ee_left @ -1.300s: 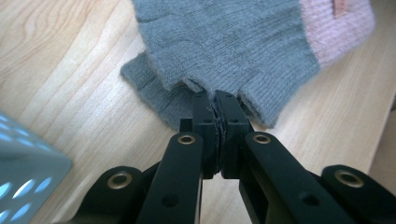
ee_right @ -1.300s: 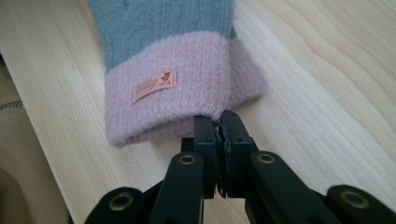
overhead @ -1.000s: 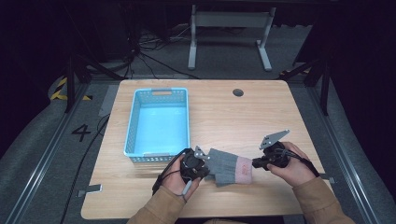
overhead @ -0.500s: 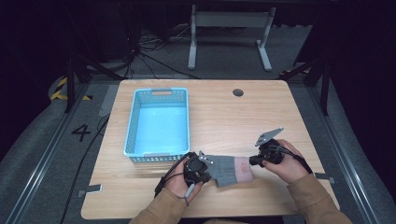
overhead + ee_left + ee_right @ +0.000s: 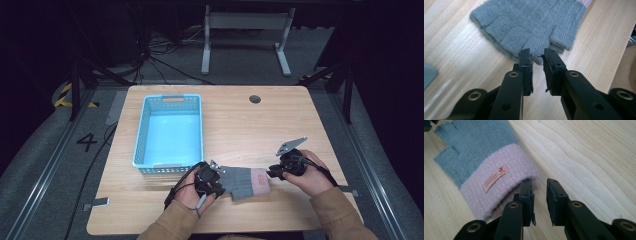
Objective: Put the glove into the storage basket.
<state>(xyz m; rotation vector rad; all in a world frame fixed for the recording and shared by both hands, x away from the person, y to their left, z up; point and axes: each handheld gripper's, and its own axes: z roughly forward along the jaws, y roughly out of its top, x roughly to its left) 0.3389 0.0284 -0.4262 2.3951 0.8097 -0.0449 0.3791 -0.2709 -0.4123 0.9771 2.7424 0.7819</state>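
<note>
Glove: from the high view, your one grey fingerless glove with its pink cuff lay flat on the wooden table near the front edge, between your two grippers. One blue basket stood just beyond it to the left, with nothing visible inside. Your left gripper sat at the glove's finger end, your right gripper at its cuff.

In the left gripper view, your jaws had just been opening and stood narrowly apart, with the edge of the glove at their tips and not pinched.

In the right gripper view, your jaws had likewise just been opening; a narrow gap showed between them, and the pink cuff, with its one small label, lay against the left jaw, unheld
</note>
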